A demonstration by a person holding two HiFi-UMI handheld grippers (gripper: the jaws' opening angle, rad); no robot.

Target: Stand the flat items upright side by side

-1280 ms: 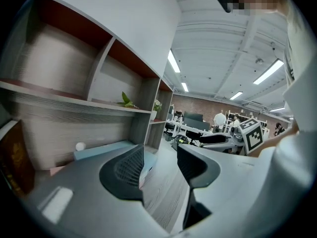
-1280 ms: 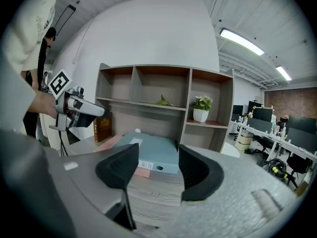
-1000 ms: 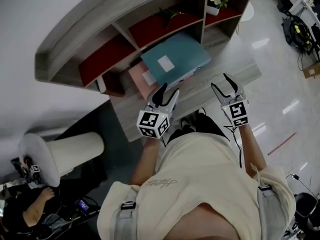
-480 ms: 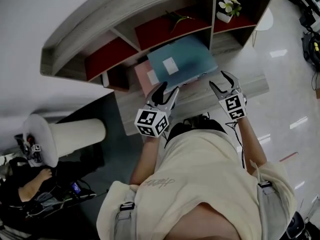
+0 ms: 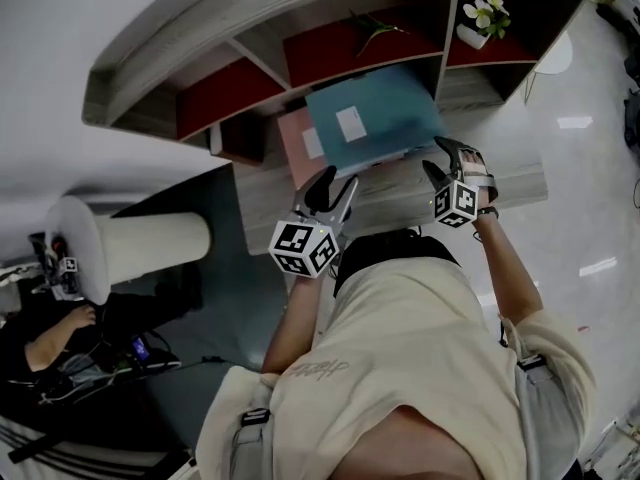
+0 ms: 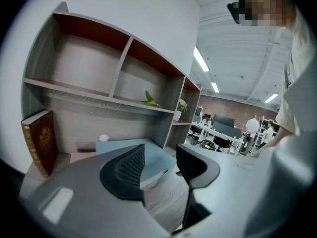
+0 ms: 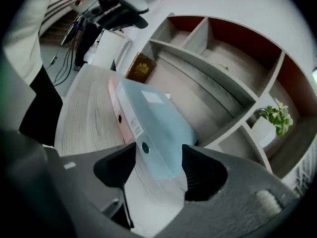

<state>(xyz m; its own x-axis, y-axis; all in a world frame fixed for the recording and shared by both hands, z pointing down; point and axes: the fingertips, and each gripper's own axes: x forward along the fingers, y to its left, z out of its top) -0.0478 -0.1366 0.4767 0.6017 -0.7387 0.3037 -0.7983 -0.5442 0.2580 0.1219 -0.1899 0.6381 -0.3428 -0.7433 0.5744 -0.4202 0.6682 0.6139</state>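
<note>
While the big light-blue flat folder (image 5: pixel 375 123) lies on top of the pink flat folder (image 5: pixel 298 143) on the grey wooden table (image 5: pixel 265 208), right by the grey wooden shelf (image 5: pixel 200 38), neither one is standing up yet. The right tongs (image 7: pixel 158 155) have just been opening. Their jaws are apart, with the near end of the blue folder between them, but they do not squeeze it.

I think the job now is to grab that end. To do it well, push the jaws far on, so they bite the thick edge and not just the corner. Then squeeze hard before tipping it up.

The left tongs (image 6: pixel 161 157) are apart too, with nothing between them. They could hold the pink folder down. The blue one could stand near the brown book (image 6: pixel 39 143), which stands up at the left.

From above, the shelf hides the far ends of both folders. A small white round thing behind them is too tiny to tell. The person's body covers the near table edge.
</note>
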